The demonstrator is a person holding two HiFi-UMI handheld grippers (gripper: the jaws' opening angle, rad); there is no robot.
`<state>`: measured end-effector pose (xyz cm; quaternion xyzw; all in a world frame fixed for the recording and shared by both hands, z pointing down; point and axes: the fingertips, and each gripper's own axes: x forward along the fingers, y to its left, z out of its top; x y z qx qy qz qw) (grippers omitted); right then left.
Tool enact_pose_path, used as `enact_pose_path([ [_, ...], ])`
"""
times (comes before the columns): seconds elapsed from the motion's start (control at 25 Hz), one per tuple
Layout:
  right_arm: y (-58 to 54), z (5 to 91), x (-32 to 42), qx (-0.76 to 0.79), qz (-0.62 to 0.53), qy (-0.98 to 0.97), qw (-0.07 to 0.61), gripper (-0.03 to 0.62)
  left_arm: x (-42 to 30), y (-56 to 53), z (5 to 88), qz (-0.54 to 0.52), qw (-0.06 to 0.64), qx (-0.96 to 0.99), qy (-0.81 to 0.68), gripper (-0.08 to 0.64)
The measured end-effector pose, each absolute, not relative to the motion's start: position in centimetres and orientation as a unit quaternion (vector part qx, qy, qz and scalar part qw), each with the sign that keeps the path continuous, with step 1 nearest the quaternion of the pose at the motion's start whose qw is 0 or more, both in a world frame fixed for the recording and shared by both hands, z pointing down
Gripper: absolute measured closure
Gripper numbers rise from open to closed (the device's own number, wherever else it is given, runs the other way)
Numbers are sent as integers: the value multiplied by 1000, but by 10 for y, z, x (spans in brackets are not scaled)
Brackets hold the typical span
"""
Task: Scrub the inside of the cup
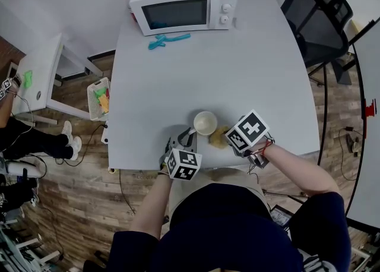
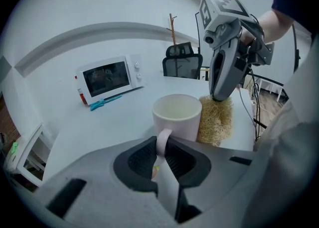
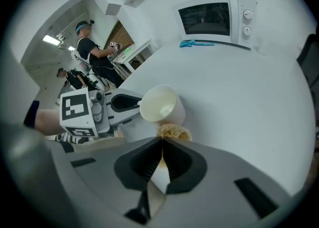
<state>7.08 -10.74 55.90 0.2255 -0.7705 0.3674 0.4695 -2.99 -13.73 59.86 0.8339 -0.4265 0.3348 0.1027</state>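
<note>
table (image 1: 237,57): cup (image 2: 177,117) upright, handle in left tongs (image 2: 162,147)

The tabletop (image 1: 261,75) lies open across its middle and right side; microwave (image 1: 183,2) and teal tool (image 1: 168,40) block the far edge, cup (image 1: 205,123) and scrubber (image 1: 218,137) the near edge.

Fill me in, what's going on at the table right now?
A person stands at a white table with a gripper in each hand. The left gripper is closed on the handle of a pale cup, keeping it upright near the table's front edge. The right gripper is shut on the top of a straw-coloured scrub pad, which hangs right beside the cup, outside it. The inside looks empty, so the scrubbing is not yet under way.
</note>
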Motion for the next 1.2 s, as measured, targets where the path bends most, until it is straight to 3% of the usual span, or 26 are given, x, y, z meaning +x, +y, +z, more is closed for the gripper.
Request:
enact_pose_path([
  [1.2, -193, 561, 55, 243, 331, -775, 480, 561, -28, -142, 599, 346, 90, 835, -419, 505],
])
